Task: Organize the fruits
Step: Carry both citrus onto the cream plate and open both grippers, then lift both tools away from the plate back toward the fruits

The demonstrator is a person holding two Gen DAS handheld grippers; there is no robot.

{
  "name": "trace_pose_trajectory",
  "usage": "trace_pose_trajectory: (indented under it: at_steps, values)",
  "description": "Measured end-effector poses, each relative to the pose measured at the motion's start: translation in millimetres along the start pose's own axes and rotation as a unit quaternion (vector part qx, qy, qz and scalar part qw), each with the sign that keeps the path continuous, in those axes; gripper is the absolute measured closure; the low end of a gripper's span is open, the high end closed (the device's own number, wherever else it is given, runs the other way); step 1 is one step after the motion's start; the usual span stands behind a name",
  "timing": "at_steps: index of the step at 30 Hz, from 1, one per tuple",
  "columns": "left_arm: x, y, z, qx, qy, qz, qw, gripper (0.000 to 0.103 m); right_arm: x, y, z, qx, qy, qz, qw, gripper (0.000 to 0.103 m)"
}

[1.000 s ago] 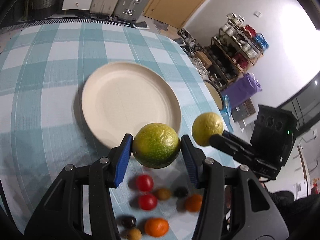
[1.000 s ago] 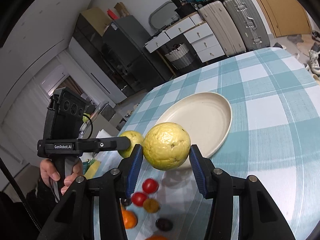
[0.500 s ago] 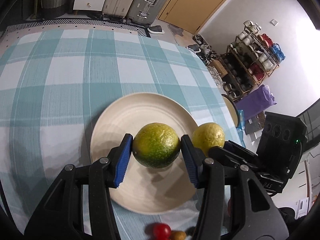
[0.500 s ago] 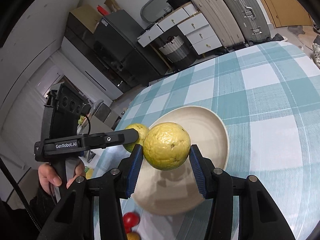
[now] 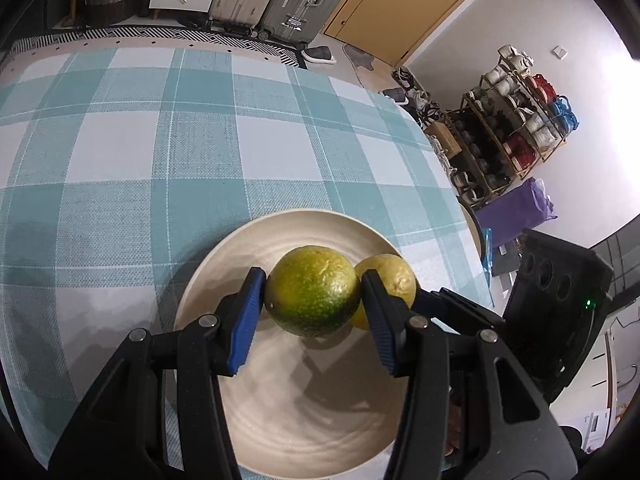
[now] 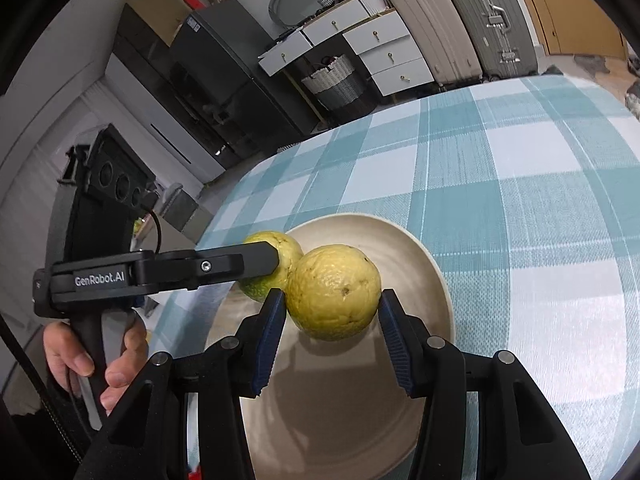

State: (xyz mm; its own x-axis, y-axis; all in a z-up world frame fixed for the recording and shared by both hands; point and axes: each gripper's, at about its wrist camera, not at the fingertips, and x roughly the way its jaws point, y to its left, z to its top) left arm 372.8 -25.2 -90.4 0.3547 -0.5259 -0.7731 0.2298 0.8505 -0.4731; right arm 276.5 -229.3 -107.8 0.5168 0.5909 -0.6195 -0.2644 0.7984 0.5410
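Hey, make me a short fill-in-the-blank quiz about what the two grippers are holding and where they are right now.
1. The left gripper holds a ____ citrus fruit.
2. The right gripper holds a ____ citrus fruit.
3. Both fruits hang over the cream ____, not yet released.
4. The tablecloth is checked in white and ____.

Missing words: green; yellow; plate; teal

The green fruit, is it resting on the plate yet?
Apart. In the left wrist view the green fruit hangs in the left tongs, its shadow cast on the plate below.
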Motion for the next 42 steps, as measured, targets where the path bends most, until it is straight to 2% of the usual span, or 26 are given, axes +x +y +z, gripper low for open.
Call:
trace_pose_trajectory:
  at_steps: [3,4,5,6,10,14,18,24,31,33,35,37,39,40,42]
  values:
    - [3,2,2,-0.010,0.002,0.014,0.9998,0.056,0,-2,1,0.002,-0.010,0.005,1.000,0.047]
    - [2,3,2,-0.016,0.002,0.009,0.9998,0.056,-2,-2,1,0.004,-0.013,0.004,1.000,0.043]
    - [0,5,3,-0.024,0.002,0.000,0.9997,0.056,-7,-2,0,0.004,-0.019,0.007,1.000,0.034]
    - [-2,4,2,-0.026,-0.001,0.000,0.9996,0.056,-11,-2,0,0.004,-0.026,0.008,1.000,0.032]
    - [-15,-2,-2,-0.018,-0.010,0.007,0.9998,0.053,-28,1,-1,-0.002,-0.043,-0.009,0.999,0.031]
    - [-37,-14,-13,0.000,-0.038,0.040,0.9985,0.051,-49,8,-7,-0.008,-0.062,-0.022,0.998,0.029]
    - [-58,-27,-28,0.022,-0.062,0.072,0.9952,0.051,-73,20,-14,-0.020,-0.096,-0.032,0.995,0.017]
    - [-95,-45,-51,0.040,-0.107,0.109,0.9876,0.051,-108,45,-27,-0.052,-0.138,-0.033,0.989,0.014]
    - [-127,-62,-81,0.045,-0.125,0.123,0.9834,0.051,-141,71,-43,-0.080,-0.177,-0.025,0.981,0.002]
    - [-139,-68,-92,0.044,-0.141,0.127,0.9809,0.045,-151,81,-49,-0.098,-0.190,-0.024,0.977,0.000]
    - [-150,-76,-103,0.046,-0.159,0.129,0.9777,0.033,-159,89,-54,-0.110,-0.197,-0.023,0.974,0.000]
    - [-162,-84,-114,0.058,-0.177,0.133,0.9735,0.032,-164,94,-60,-0.110,-0.197,-0.016,0.974,0.000]
    - [-173,-90,-123,0.062,-0.192,0.143,0.9689,0.025,-166,97,-67,-0.103,-0.195,-0.012,0.975,0.000]
    - [-179,-93,-129,0.062,-0.200,0.144,0.9671,0.020,-167,98,-71,-0.099,-0.194,-0.016,0.976,0.000]
    - [-189,-97,-141,0.061,-0.212,0.152,0.9633,0.019,-168,102,-79,-0.098,-0.193,-0.036,0.976,0.000]
